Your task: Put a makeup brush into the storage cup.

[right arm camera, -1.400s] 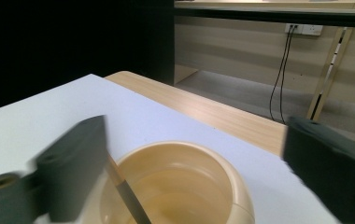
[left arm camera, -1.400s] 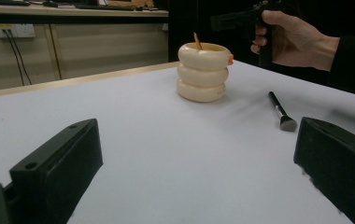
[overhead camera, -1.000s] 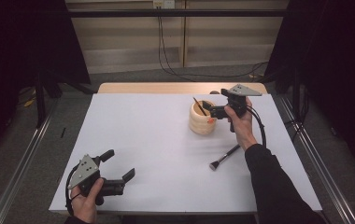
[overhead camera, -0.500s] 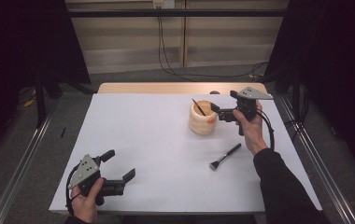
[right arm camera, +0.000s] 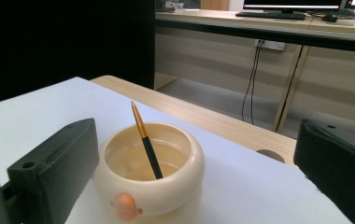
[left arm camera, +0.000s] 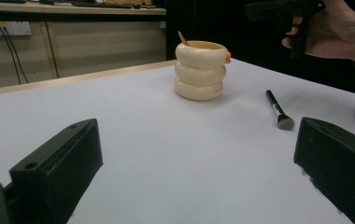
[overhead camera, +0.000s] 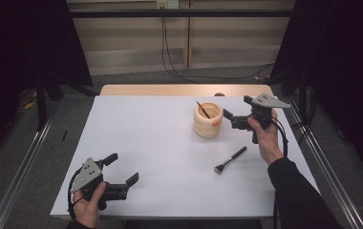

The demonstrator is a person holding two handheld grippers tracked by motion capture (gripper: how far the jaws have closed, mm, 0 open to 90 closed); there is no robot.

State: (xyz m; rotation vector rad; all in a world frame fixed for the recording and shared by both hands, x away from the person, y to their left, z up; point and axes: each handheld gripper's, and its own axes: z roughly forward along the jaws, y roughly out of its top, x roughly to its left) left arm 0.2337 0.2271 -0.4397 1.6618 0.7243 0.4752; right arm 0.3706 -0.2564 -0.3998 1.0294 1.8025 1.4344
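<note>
High view: right hand-held gripper (overhead camera: 228,119) wide apart beside unlabelled cream holder (overhead camera: 208,120).

The pencil's (right arm camera: 146,144) lower end is hidden inside the cream holder (right arm camera: 150,186).

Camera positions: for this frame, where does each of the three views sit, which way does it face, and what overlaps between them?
High view: above the person's side, facing forward and down on the table; both forearms, left gripper, right gripper.
Left gripper view: low over the table, facing the cream pot and brush; own open jaws.
Right gripper view: just behind the pot, facing its mouth and the pencil; own open jaws.
Shared: the pot.
</note>
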